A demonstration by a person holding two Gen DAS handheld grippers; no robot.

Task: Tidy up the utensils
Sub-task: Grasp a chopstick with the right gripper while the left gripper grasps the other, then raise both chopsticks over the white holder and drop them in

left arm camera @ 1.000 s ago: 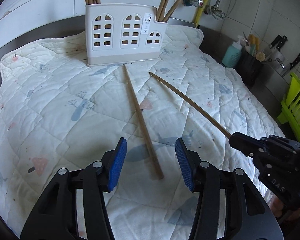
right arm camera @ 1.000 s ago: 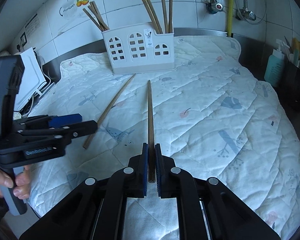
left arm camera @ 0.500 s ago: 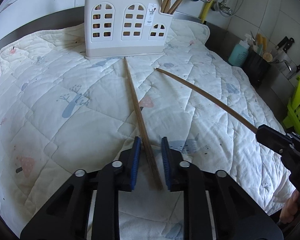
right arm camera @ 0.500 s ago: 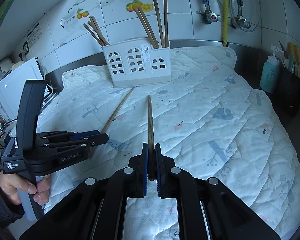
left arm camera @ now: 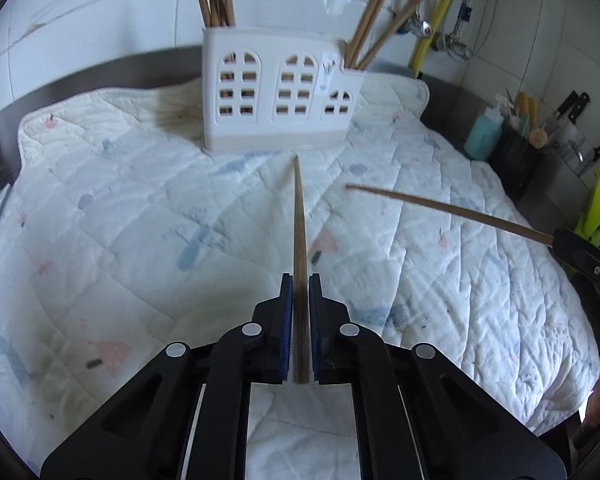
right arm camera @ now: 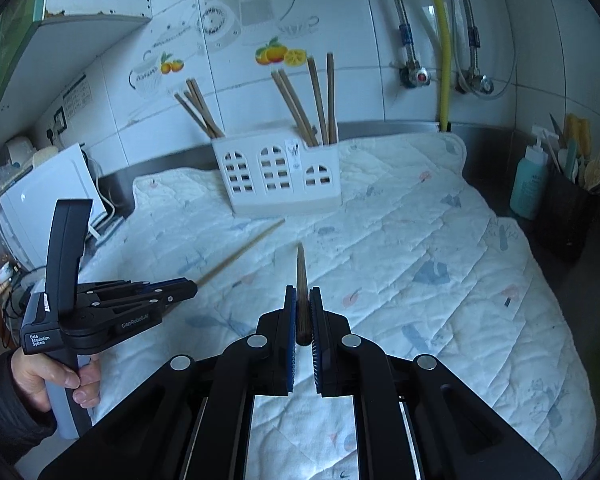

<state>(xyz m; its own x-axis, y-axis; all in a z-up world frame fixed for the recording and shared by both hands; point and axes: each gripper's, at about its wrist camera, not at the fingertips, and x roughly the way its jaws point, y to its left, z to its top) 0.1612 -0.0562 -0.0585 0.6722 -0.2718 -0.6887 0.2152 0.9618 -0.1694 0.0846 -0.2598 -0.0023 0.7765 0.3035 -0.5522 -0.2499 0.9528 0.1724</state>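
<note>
Two black handheld grippers, each with blue pads, work over a surface covered by a white quilted cloth (left arm camera: 120,220) printed with pale pictures. The left gripper (left arm camera: 300,280) has just been closing, and its pads now clamp the thick end of a wooden chopstick (left arm camera: 299,216) that points straight ahead toward a white chopstick holder (left arm camera: 280,96). The right gripper (right arm camera: 303,292) is also clamped tight on a second chopstick (right arm camera: 301,272), gripped at its thick end — the thin tip aims at the same holder. Both sticks seem lifted clear of the cloth, though the blur makes this hard to confirm. The holder stands upright at the far edge of the cloth, with window-shaped cutouts and more chopsticks leaning in its left and right compartments. A hand (right arm camera: 56,376) in a dark sleeve grips the left gripper's handle.
</note>
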